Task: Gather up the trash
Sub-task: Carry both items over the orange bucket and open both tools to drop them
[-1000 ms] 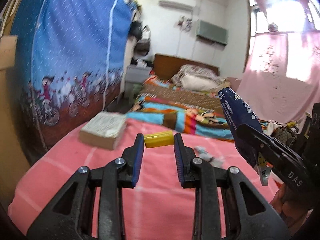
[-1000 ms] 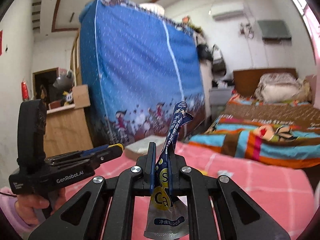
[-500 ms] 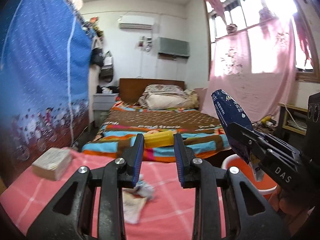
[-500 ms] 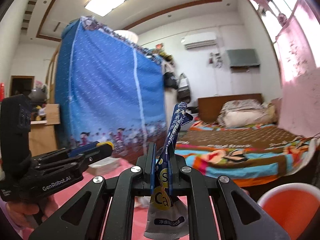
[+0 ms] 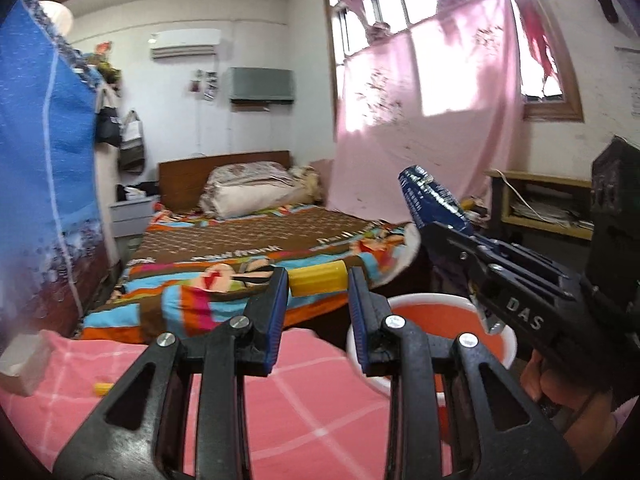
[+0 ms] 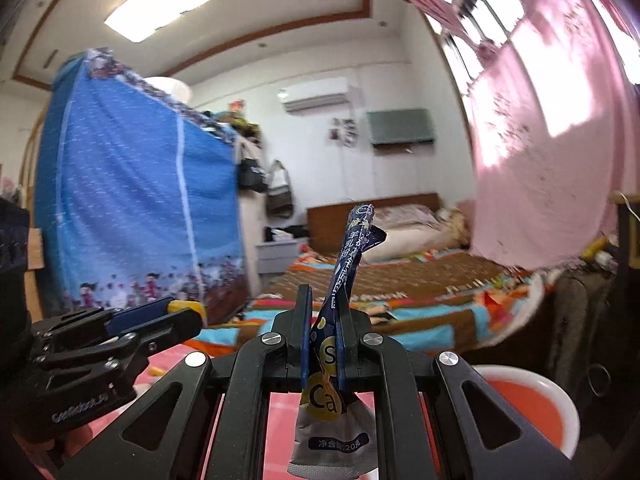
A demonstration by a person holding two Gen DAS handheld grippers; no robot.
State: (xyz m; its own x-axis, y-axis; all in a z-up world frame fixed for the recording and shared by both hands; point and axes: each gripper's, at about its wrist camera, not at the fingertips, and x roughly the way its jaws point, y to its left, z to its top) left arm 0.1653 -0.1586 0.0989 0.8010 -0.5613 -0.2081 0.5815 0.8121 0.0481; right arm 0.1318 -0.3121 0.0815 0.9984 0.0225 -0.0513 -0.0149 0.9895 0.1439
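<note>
Trash: left tool [image 5: 316, 280] grips yellow cylinder [image 5: 318, 278], right tool [image 6: 324, 312] blue sachet [image 6: 348, 280].

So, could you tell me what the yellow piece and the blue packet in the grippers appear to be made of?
The yellow piece looks like smooth, matte plastic: uniform colour, rigid cylinder shape. The blue packet looks like glossy printed film, perhaps foil-lined: it creases sharply, and its lower end shows silver.
</note>
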